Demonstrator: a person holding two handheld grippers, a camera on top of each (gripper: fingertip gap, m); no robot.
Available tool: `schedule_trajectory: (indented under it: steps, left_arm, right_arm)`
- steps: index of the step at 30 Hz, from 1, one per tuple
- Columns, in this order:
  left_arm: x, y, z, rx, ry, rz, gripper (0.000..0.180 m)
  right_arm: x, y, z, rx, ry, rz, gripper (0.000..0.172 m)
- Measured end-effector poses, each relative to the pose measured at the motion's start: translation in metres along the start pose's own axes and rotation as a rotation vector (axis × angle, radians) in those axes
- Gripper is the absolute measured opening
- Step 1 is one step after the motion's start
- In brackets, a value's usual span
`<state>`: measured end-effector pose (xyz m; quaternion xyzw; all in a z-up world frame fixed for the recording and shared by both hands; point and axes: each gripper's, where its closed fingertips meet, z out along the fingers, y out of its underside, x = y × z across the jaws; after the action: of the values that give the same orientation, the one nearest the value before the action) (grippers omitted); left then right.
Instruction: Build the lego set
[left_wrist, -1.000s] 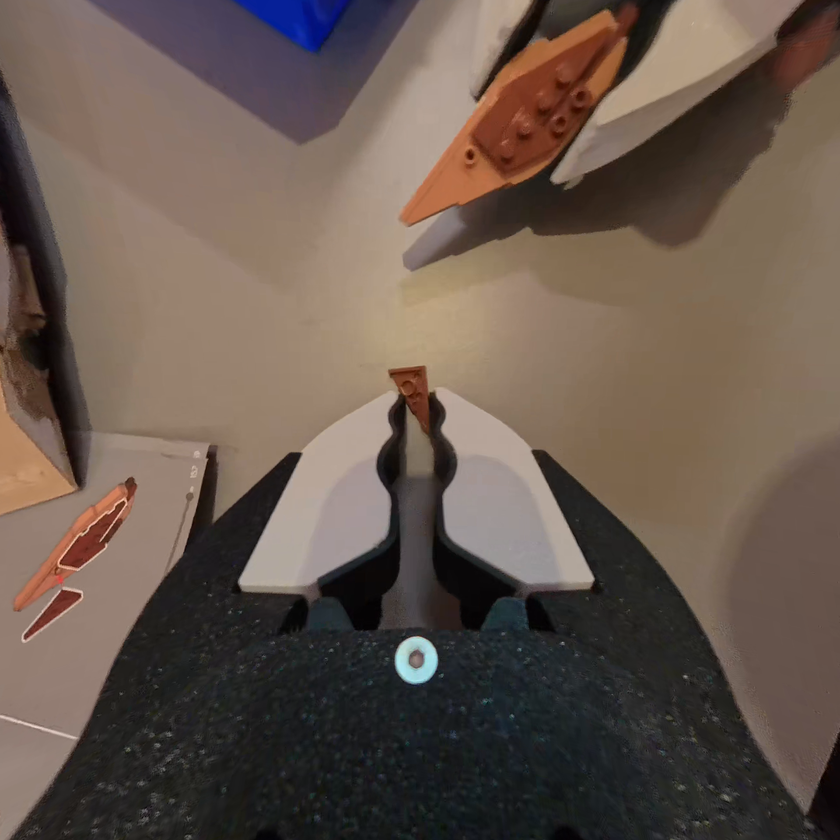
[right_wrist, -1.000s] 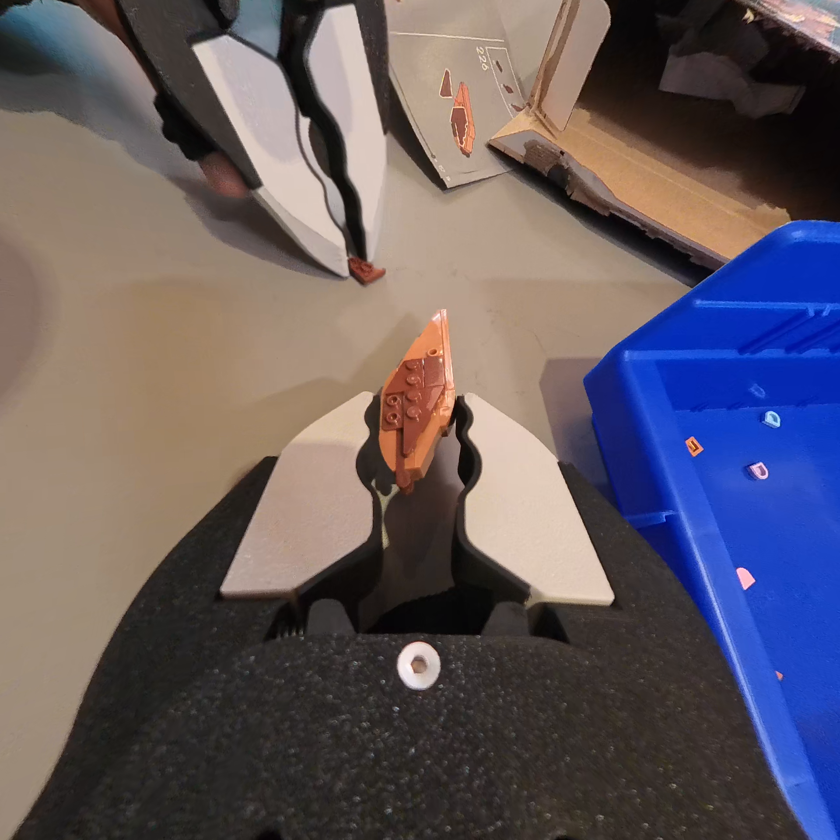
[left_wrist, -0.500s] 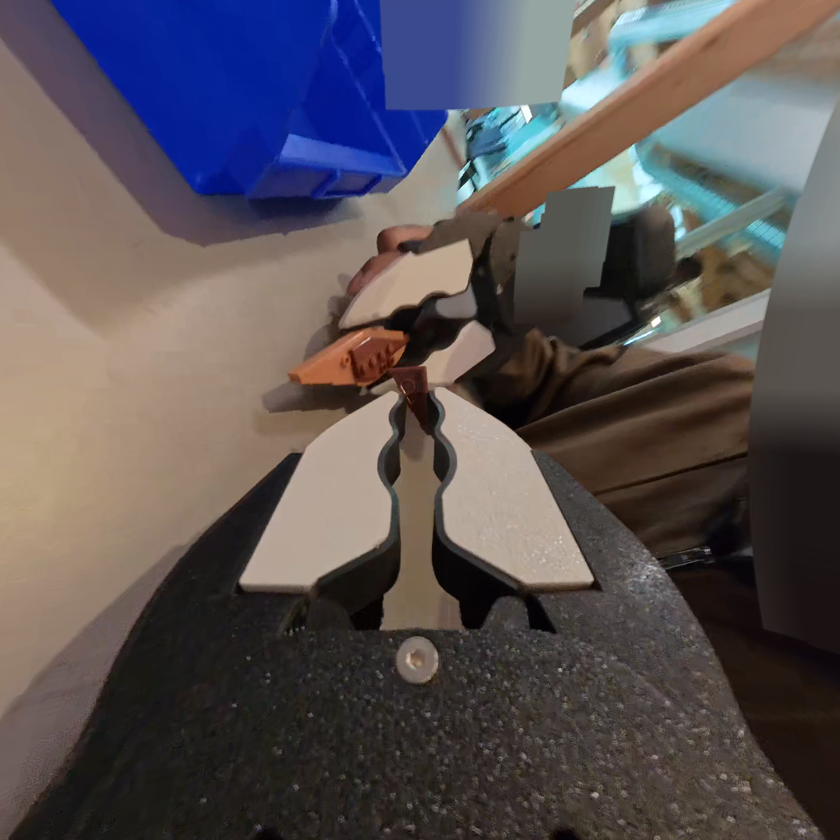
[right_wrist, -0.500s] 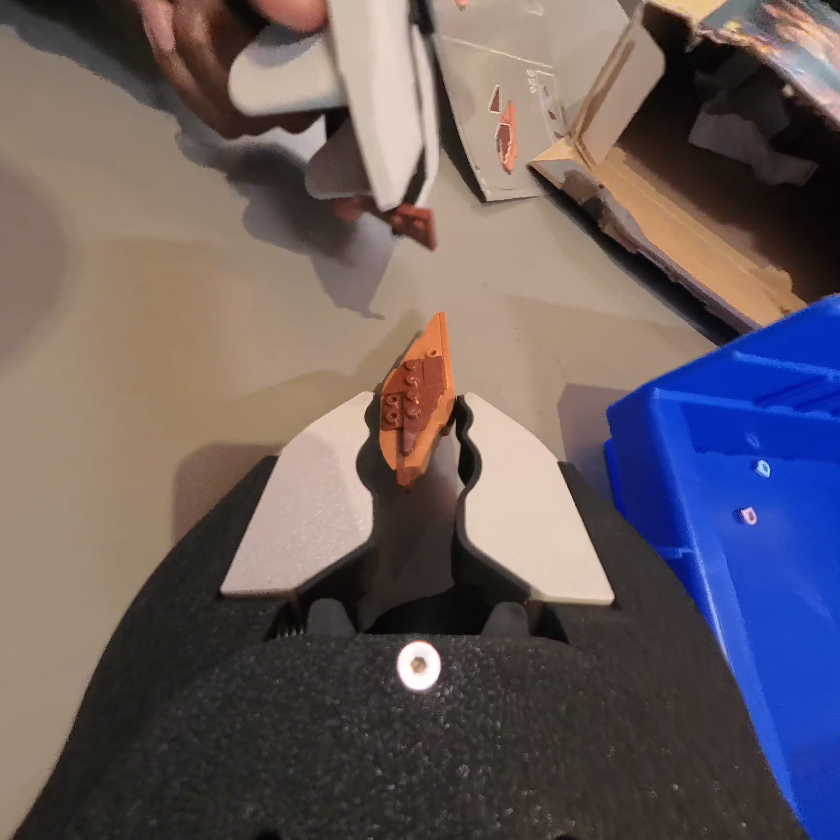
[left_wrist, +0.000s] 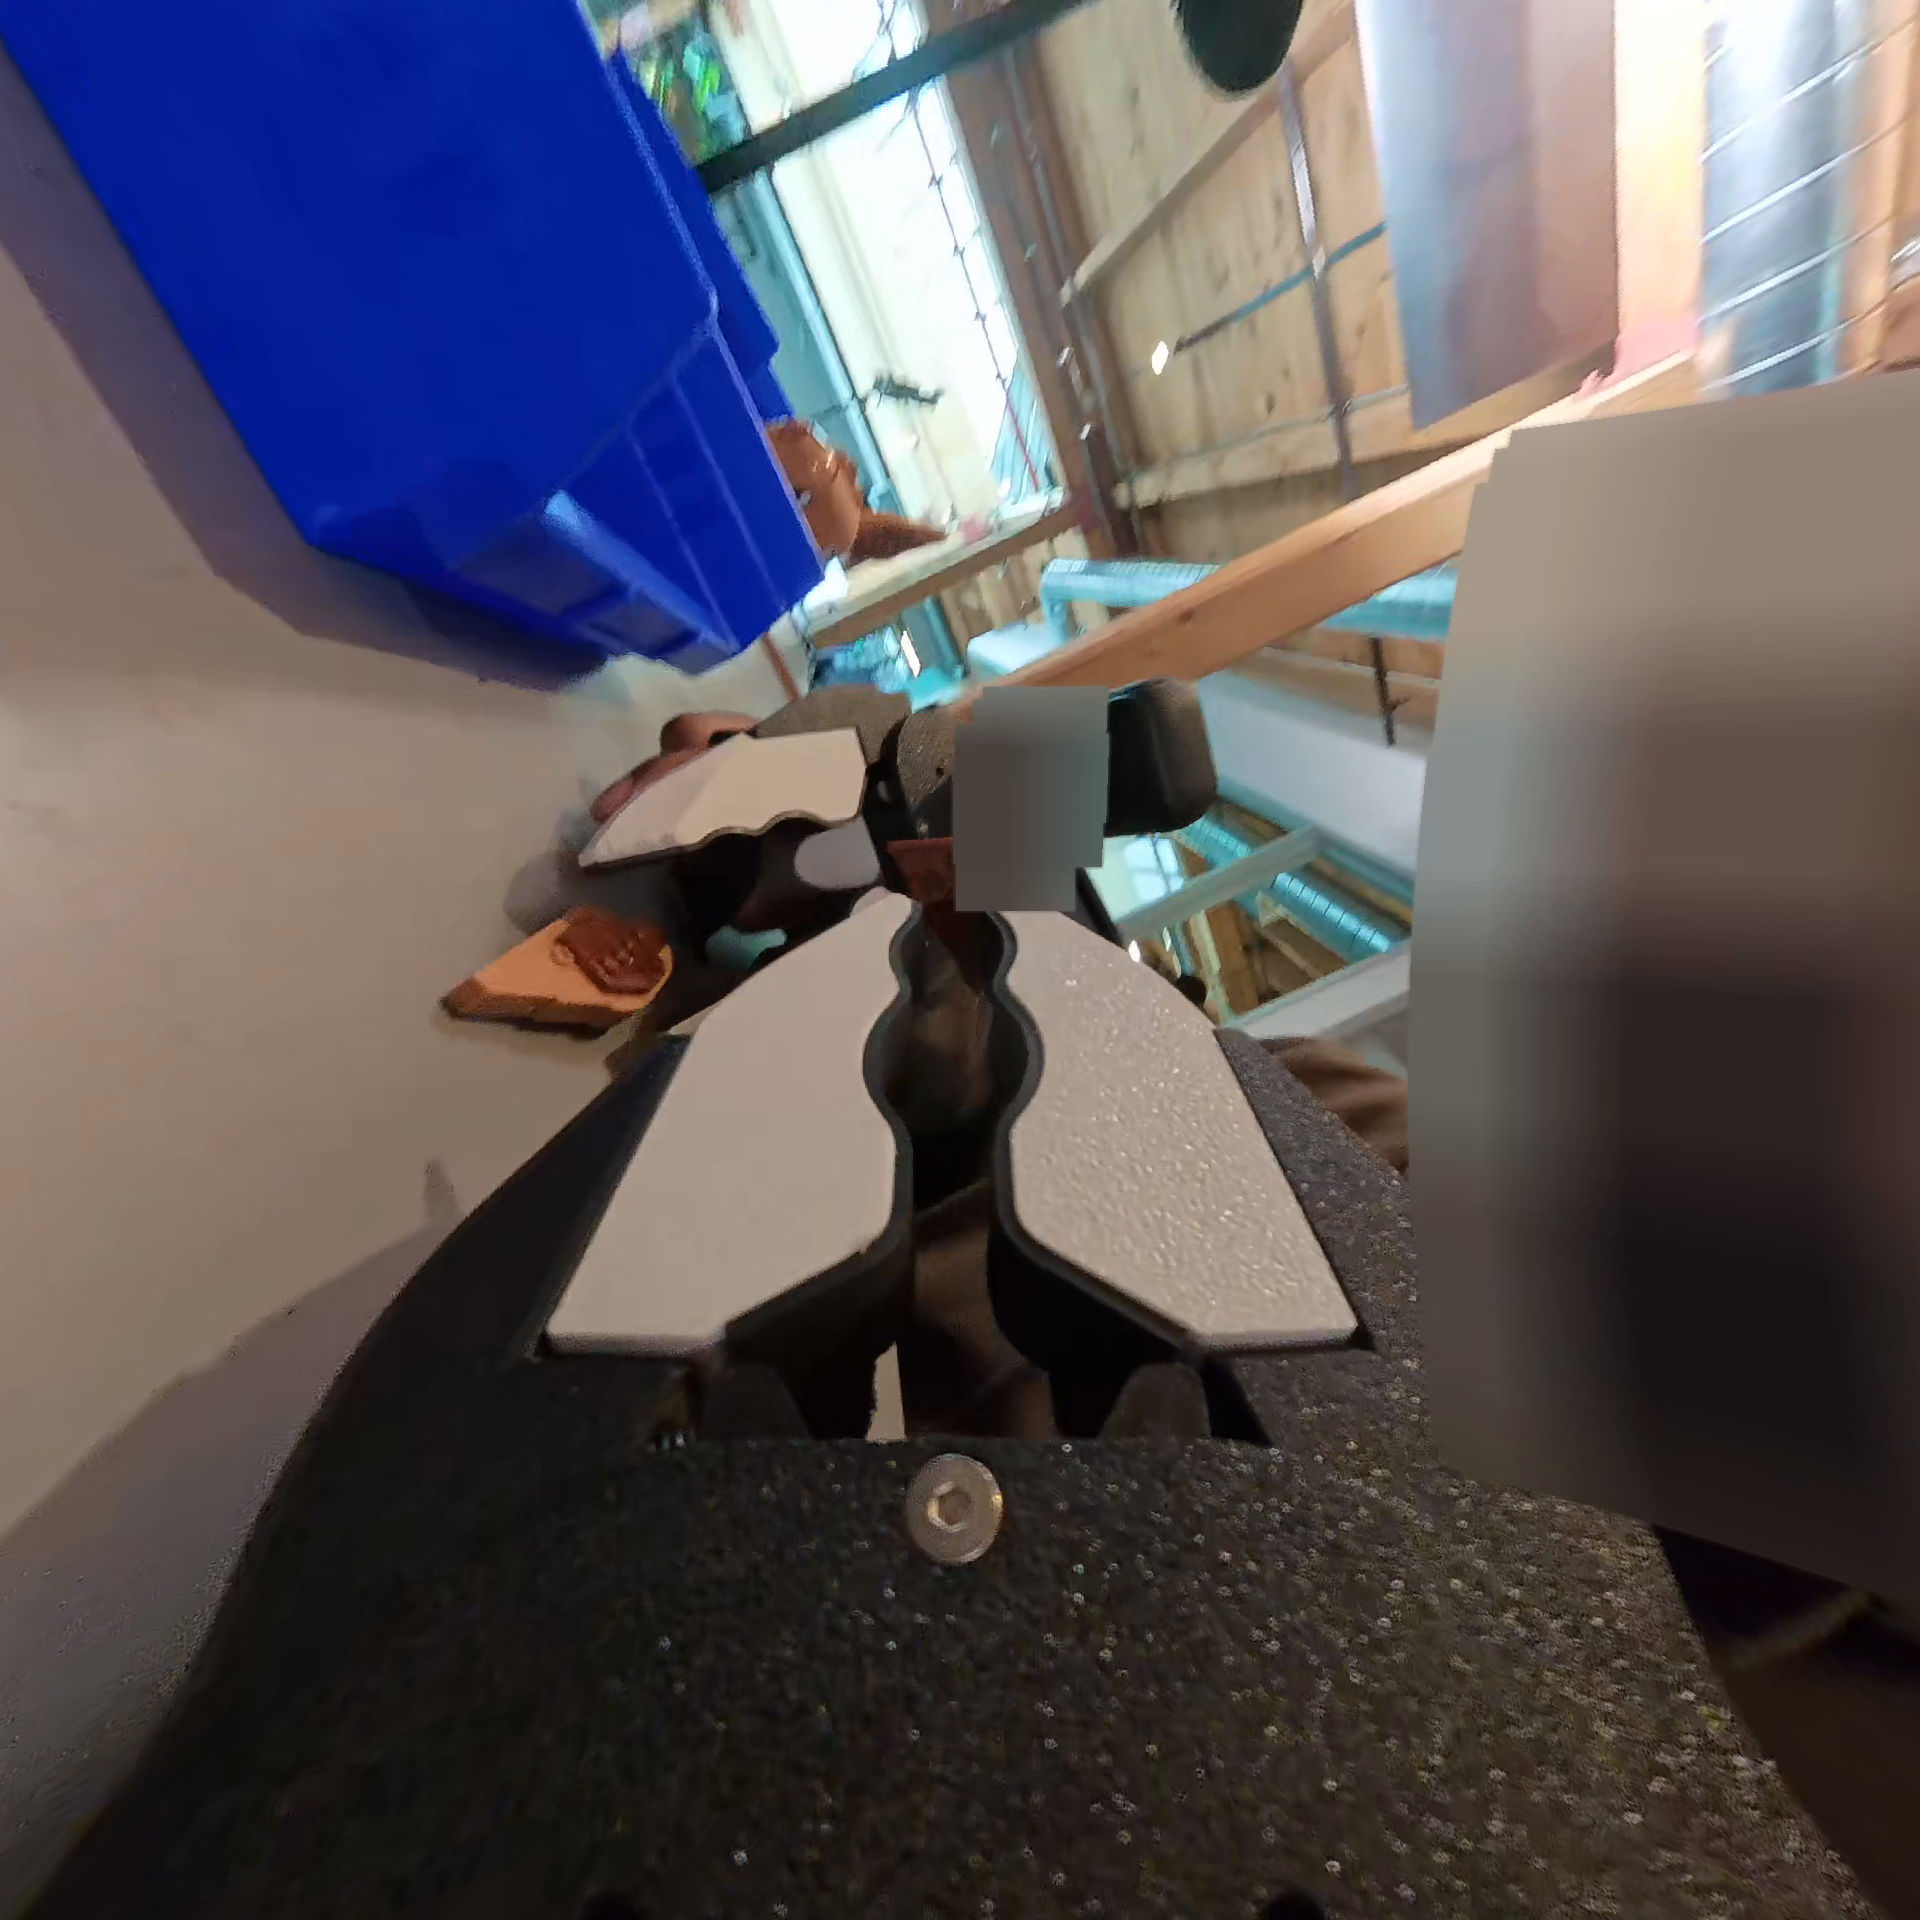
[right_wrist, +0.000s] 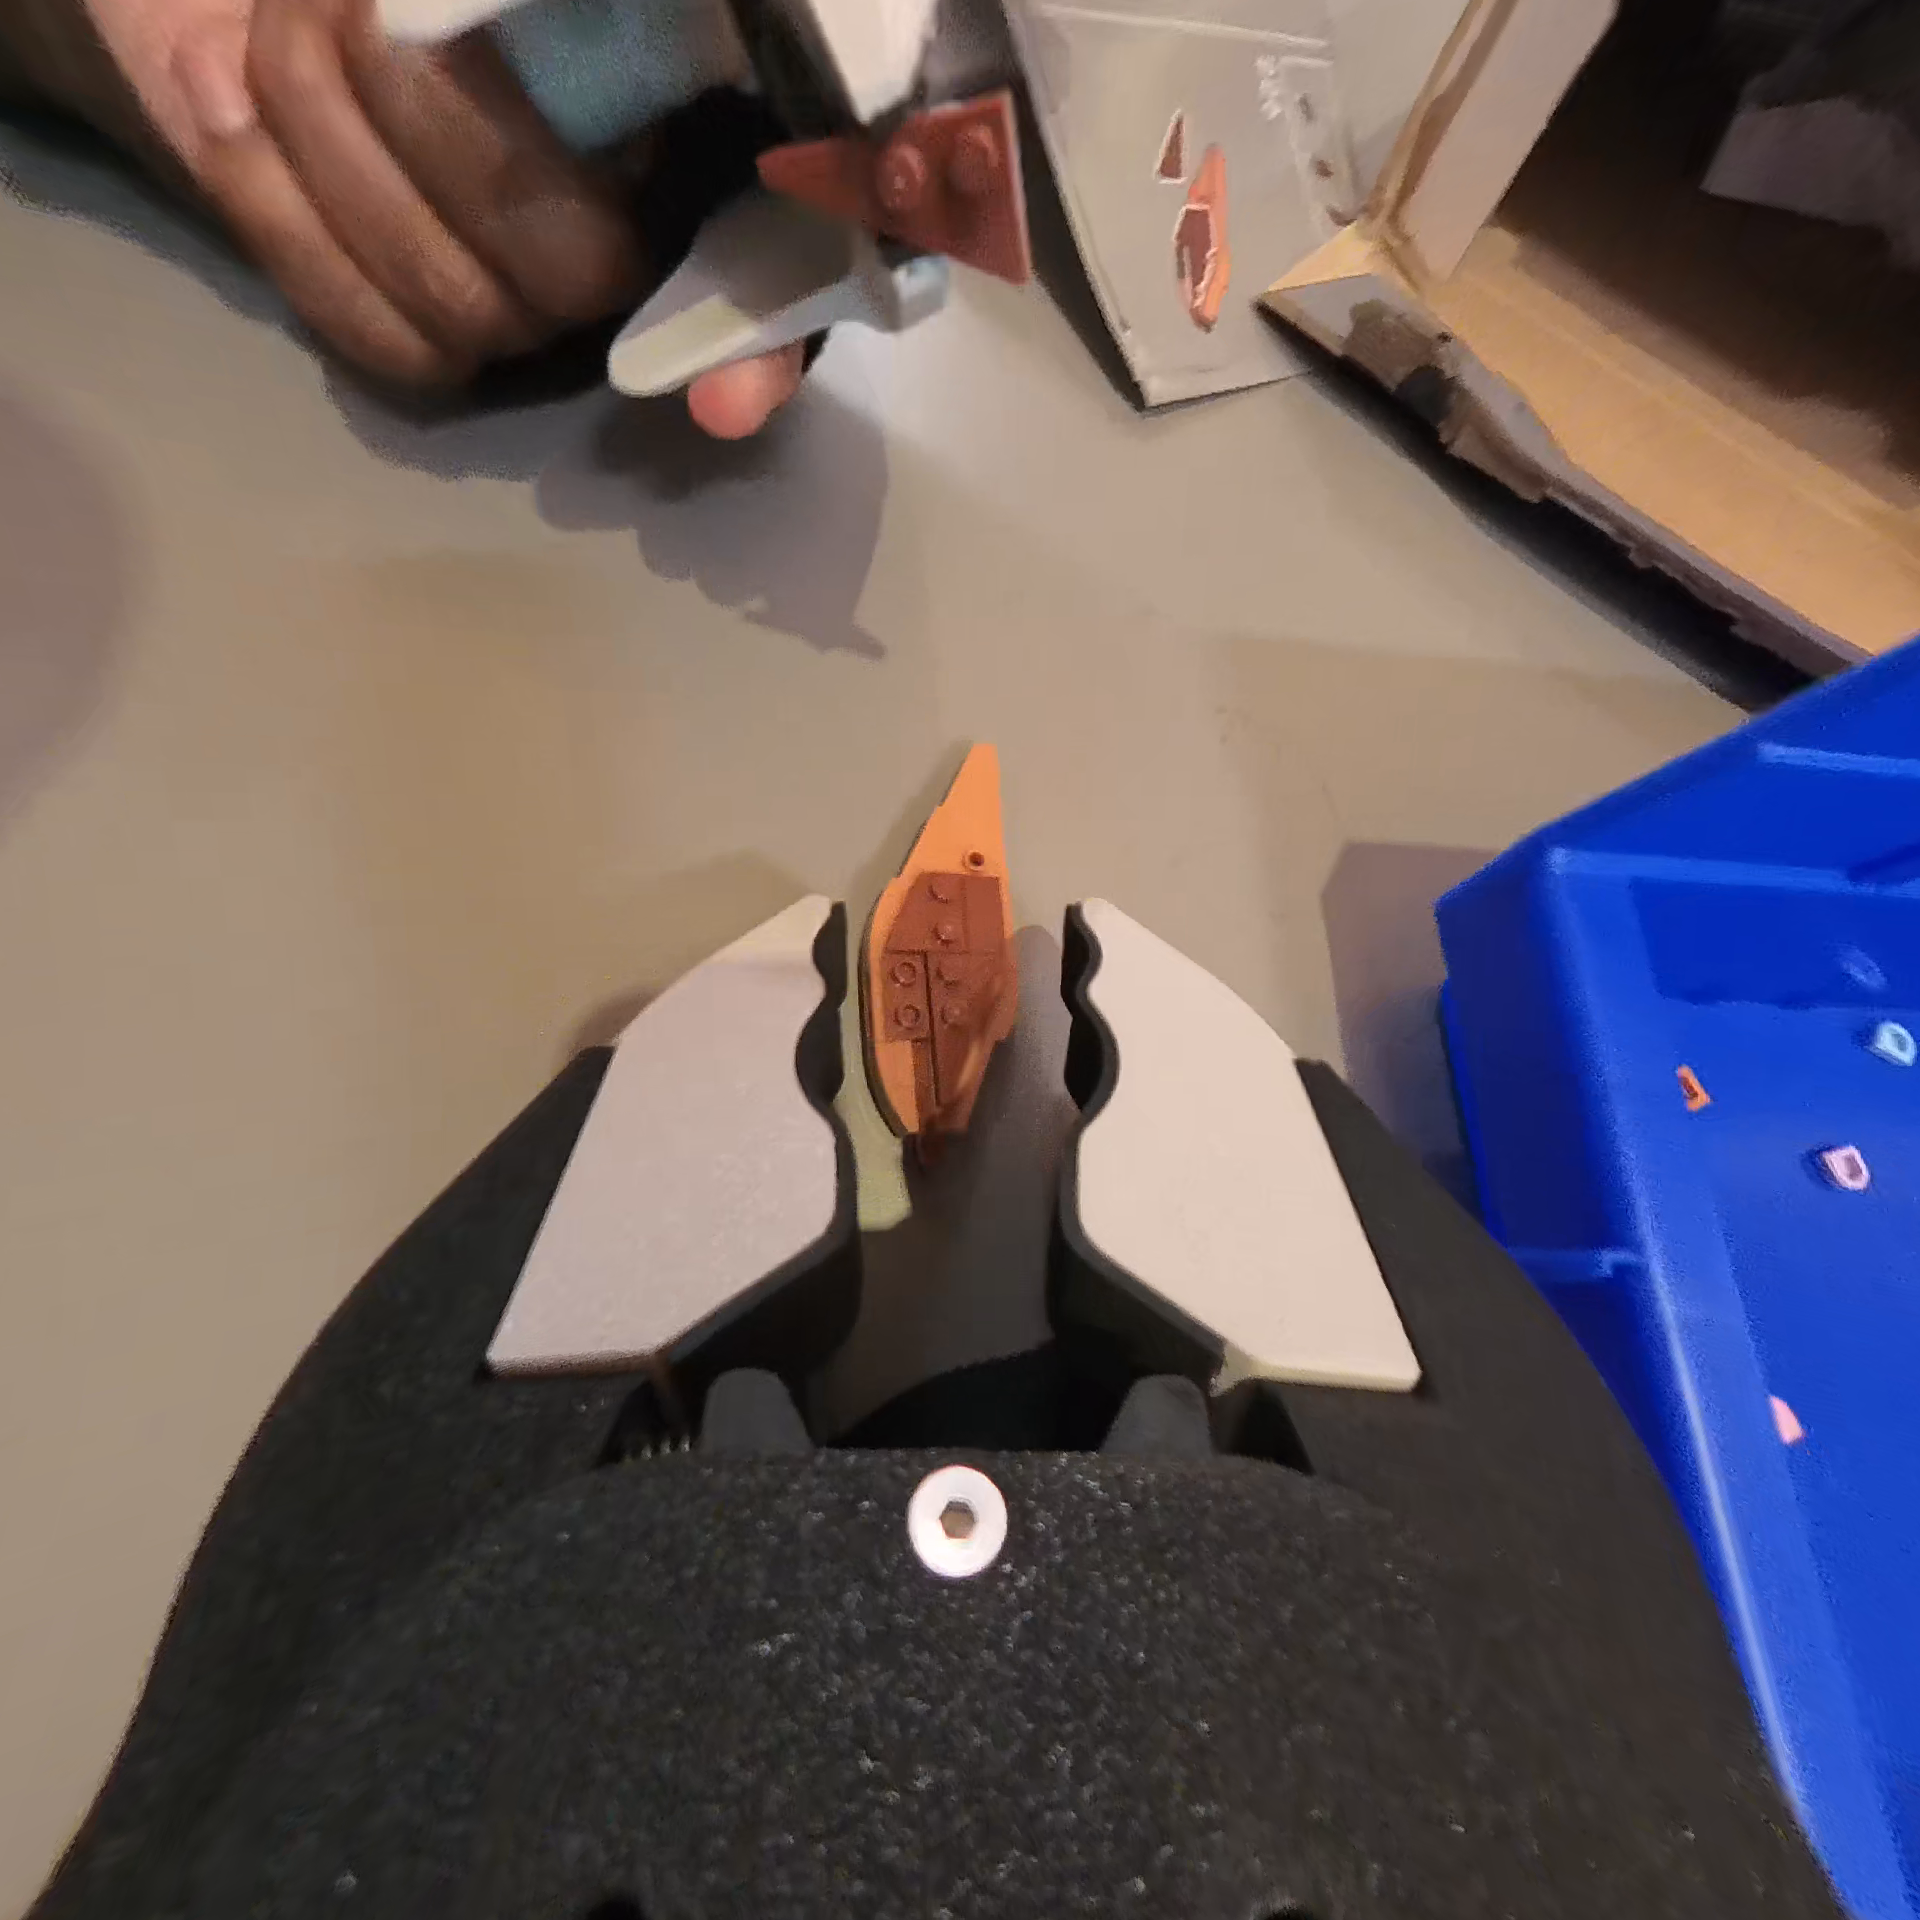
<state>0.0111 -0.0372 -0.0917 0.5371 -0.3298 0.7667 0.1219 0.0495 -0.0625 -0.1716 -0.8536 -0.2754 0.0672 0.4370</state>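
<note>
the orange wedge assembly (right_wrist: 940, 997), with dark brown studded plates on top, is being seen lying on the grey table (right_wrist: 312, 779) between the fingers of the right gripper (right_wrist: 951, 935). its long axis is running forward along the fingers, pointed tip away from the camera. the jaws are standing apart: a clear gap is showing on the right side, and on the left the piece is lying just beside the pad; contact there cannot be told, so nothing is being gripped.

the left gripper (left_wrist: 951, 920) is being held nearly closed on a small dark brown plate (right_wrist: 935, 192), pinched at the fingertips with its studded end sticking out. from the right wrist view it is hanging above the table, well beyond the wedge's tip, beside a hand (right_wrist: 343, 187). the right gripper is by far the nearer to the wedge.

a blue bin (right_wrist: 1714, 1143) is sitting to the right; a cardboard box (right_wrist: 1662, 364) and a printed sheet (right_wrist: 1164, 208) are lying further off.
</note>
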Motion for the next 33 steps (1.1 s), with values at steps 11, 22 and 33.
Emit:
schedule_trajectory:
  steps: [11,22,33]
  left_arm:
    - [0.009,-0.015,0.003,0.432,0.108,-0.026,0.009]
    - [0.011,-0.001,0.004,0.356,0.141,-0.124,0.009]
    - [0.011,0.0,0.006,0.345,0.169,-0.152,0.009]
  right_arm:
    - [0.0,-0.097,-0.015,0.419,-0.014,0.304,0.039]
    - [-0.011,-0.097,-0.019,0.44,0.076,-0.044,0.039]
    - [-0.015,-0.096,-0.014,0.444,0.073,-0.047,0.039]
